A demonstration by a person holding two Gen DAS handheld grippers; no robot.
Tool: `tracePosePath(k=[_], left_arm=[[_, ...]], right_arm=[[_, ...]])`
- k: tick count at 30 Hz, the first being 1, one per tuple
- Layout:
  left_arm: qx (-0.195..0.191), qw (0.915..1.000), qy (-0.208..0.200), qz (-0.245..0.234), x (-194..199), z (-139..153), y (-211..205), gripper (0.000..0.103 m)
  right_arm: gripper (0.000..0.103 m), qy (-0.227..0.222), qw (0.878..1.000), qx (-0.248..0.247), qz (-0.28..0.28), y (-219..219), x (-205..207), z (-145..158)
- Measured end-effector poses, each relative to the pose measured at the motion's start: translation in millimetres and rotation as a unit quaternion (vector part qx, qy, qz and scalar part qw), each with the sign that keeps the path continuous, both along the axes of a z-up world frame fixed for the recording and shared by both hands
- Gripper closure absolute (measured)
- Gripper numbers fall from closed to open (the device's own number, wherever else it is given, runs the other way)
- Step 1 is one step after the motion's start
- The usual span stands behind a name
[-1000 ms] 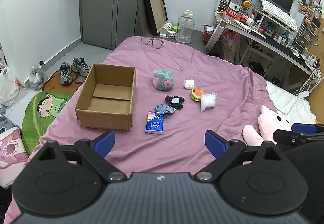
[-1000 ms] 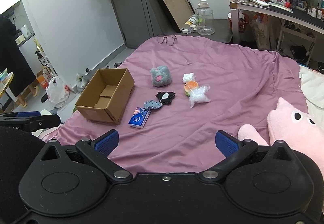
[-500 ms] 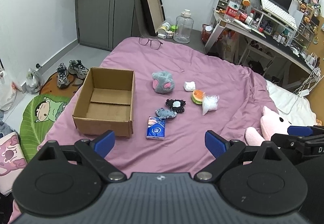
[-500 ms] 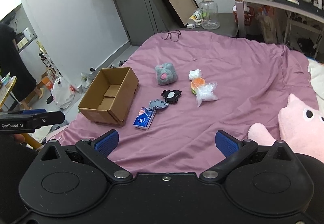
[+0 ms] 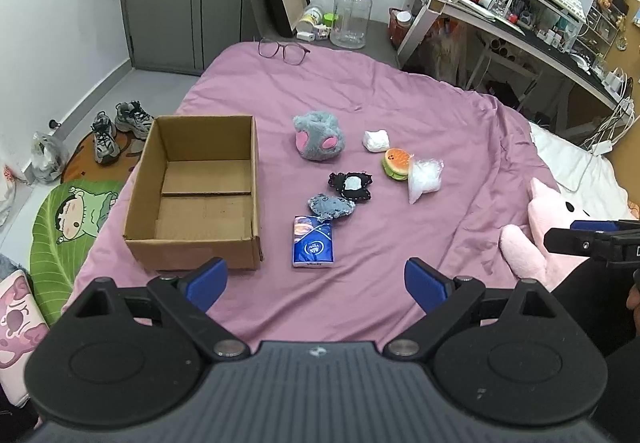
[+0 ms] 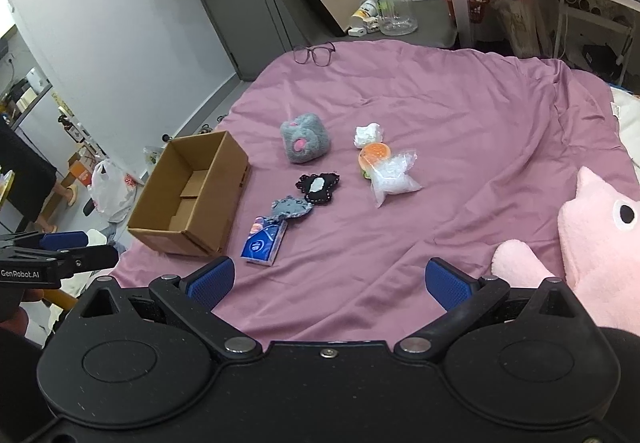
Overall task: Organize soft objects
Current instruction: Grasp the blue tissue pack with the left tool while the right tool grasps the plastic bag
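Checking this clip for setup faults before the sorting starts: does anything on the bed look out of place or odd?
One thing: a pair of glasses lies at the far edge of the purple bedspread, hard and breakable among soft items. The cardboard box is empty and upright. The grey plush and small items lie loose beside it, undamaged.

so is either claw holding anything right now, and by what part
Nothing is held. The left claw and right claw are both open with only bedspread between their pads, short of the tissue pack and the cardboard box.
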State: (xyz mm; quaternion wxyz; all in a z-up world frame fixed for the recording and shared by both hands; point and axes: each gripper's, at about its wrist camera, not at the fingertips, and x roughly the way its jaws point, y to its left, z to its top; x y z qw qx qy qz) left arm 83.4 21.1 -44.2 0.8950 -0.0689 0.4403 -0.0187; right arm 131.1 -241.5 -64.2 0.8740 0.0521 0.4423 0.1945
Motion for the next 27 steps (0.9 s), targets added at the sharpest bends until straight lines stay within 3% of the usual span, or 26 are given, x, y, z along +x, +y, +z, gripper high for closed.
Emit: tracePosePath(k=[27], left_arm=[[-0.029,0.9953,0.087,-0.031,99.2,-86.3,-9.4,0.011]], right_arm=[[0.001,0.028,0.999,-0.013,-0.021,-10.3,90.2,-51.6]])
